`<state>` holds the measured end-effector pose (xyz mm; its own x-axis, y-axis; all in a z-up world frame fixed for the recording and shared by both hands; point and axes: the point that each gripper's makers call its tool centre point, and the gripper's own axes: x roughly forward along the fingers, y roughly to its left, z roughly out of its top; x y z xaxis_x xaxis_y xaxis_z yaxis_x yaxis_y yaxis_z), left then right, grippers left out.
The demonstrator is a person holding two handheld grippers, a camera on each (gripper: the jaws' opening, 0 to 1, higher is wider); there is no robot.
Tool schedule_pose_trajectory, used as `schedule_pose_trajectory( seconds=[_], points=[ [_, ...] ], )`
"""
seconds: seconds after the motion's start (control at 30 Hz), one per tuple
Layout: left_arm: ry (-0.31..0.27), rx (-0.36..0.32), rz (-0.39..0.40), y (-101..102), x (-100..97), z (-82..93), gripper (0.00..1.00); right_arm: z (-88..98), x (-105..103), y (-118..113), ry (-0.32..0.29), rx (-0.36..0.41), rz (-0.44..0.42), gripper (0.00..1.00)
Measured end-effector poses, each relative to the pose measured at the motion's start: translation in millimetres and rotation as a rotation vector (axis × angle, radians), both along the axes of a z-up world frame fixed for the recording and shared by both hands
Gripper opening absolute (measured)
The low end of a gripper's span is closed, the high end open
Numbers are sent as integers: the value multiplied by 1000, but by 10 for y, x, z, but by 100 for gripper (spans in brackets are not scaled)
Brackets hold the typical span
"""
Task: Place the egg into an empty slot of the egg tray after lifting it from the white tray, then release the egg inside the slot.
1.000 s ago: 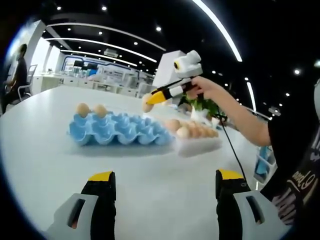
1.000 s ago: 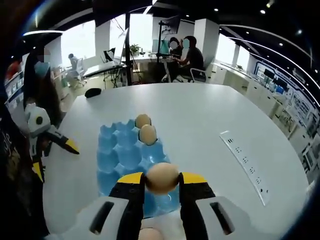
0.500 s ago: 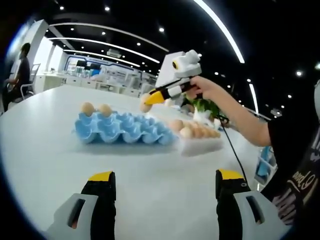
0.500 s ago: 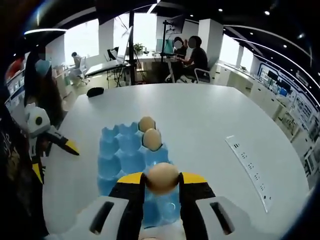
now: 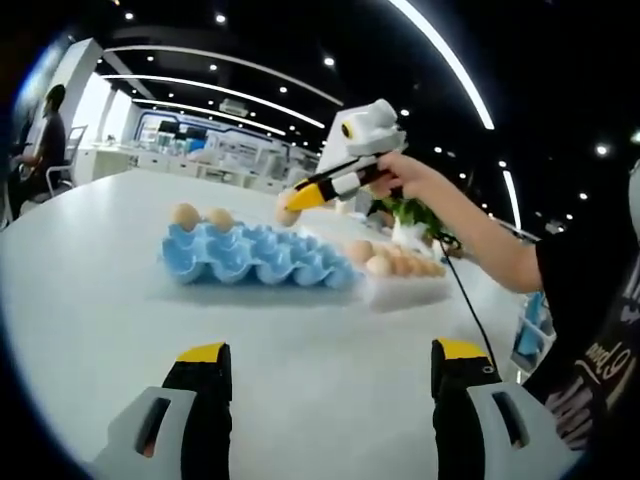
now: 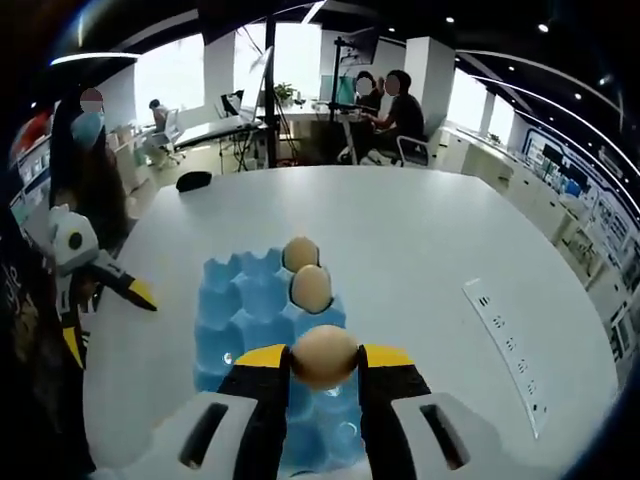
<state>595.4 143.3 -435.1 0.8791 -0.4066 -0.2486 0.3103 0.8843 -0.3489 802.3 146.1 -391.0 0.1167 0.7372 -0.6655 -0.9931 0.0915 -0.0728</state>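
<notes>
My right gripper (image 6: 324,358) is shut on a brown egg (image 6: 324,356) and hangs over the blue egg tray (image 6: 240,320), just short of the two eggs (image 6: 309,288) that sit in its far slots. In the left gripper view that same right gripper (image 5: 298,196) holds the egg (image 5: 288,213) above the blue egg tray (image 5: 255,256), held by a person's hand. The white tray (image 5: 405,283) with several eggs lies to the right of the blue one. My left gripper (image 5: 322,352) is open over bare table, well short of both trays.
A white round table (image 6: 420,250) carries everything. A white power strip (image 6: 505,345) lies on it at the right. The other gripper (image 6: 95,275) shows at the left edge. People sit at desks in the background. A cable (image 5: 465,300) trails from the person's arm.
The right gripper has carried the egg further forward over the blue tray, nearer to the two seated eggs. The left gripper's view has shifted slightly; its jaws stay open.
</notes>
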Motion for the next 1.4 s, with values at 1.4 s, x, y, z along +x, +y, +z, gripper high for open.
schedule_pose_trajectory(
  seconds=[1.4],
  points=[
    [2, 1, 66, 304, -92, 16, 84, -259, 138, 423, 12, -59, 28, 28]
  ],
)
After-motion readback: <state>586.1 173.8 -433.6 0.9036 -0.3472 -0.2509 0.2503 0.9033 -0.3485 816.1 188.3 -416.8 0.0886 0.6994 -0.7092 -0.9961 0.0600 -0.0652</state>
